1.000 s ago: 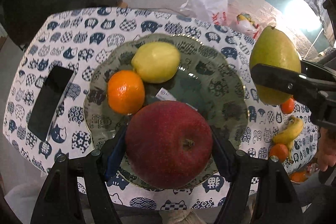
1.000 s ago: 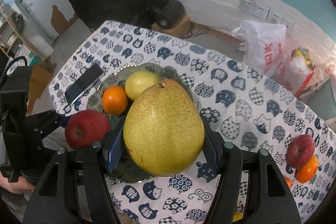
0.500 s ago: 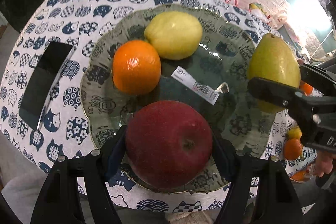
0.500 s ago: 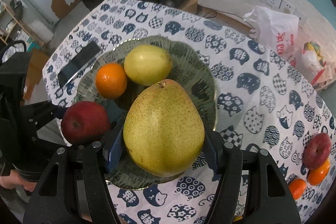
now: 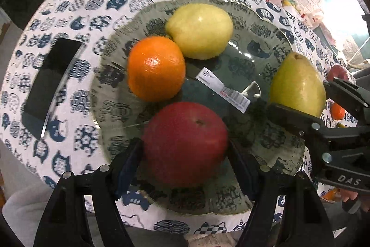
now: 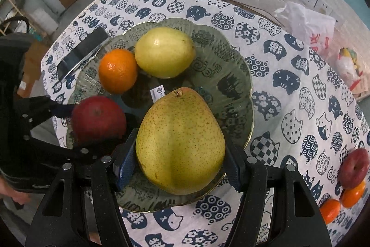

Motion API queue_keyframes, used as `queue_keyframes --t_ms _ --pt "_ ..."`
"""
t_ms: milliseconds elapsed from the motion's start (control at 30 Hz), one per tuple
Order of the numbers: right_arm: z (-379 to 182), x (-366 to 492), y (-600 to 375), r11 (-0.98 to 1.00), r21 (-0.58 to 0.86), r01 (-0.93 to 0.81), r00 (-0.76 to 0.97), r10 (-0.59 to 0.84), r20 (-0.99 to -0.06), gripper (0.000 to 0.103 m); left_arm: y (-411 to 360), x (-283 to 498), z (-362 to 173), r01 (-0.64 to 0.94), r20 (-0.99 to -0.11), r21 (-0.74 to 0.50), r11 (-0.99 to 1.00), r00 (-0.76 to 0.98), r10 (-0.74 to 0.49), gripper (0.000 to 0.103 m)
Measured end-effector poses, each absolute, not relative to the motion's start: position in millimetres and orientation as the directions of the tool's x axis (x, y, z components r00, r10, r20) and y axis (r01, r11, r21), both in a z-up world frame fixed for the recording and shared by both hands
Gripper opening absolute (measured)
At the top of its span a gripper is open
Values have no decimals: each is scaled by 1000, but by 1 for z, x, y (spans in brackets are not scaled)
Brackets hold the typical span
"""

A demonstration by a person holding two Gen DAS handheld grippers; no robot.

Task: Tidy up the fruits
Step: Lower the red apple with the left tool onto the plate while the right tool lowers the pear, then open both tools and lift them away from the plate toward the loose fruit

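A red apple (image 5: 185, 142) lies at the near edge of the green glass plate (image 5: 231, 61), between the pads of my left gripper (image 5: 185, 154). Its jaws are opening and the pads stand just off the apple's sides. My right gripper (image 6: 179, 159) is shut on a yellow-green pear (image 6: 180, 142), held low over the plate's (image 6: 222, 66) right side. An orange (image 5: 156, 68) and a yellow lemon-like fruit (image 5: 200, 30) rest on the plate's far left. In the right wrist view the apple (image 6: 98, 122) shows beside the left gripper (image 6: 46, 126).
A black phone (image 5: 48, 87) lies on the cat-print cloth left of the plate. A barcode label (image 5: 222, 89) is stuck to the plate's middle. Another red apple (image 6: 353, 168) and two oranges (image 6: 353, 193) lie at the table's right edge. A white bag (image 6: 305, 22) sits behind.
Both grippers have sunk toward the plate with their fruit. The apple now looks smaller and further forward between the left pads, and its outline is blurred.
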State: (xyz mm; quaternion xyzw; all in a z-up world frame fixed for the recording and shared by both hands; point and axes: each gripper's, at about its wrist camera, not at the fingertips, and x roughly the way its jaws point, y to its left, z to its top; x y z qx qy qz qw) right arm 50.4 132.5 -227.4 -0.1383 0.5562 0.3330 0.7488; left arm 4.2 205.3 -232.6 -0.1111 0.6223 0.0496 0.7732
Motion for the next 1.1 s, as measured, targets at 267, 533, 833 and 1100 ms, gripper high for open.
queue_keyframes --t_ms 267,533,833,1100 --pt "-233 50 137 741 190 -644 126 347 -929 66 220 -7 -223 -245 -969 -123 962 237 -63 81" --pt "-220 60 119 771 233 -593 145 387 -911 66 203 -6 -215 -200 -969 -95 975 244 -44 81" --pt "-201 57 106 778 261 -572 165 420 -892 69 182 -5 -196 -144 -958 -64 988 286 -20 81" --pt "-165 53 81 795 258 -549 233 442 -866 74 160 -5 -177 -106 -946 -70 992 323 -32 81"
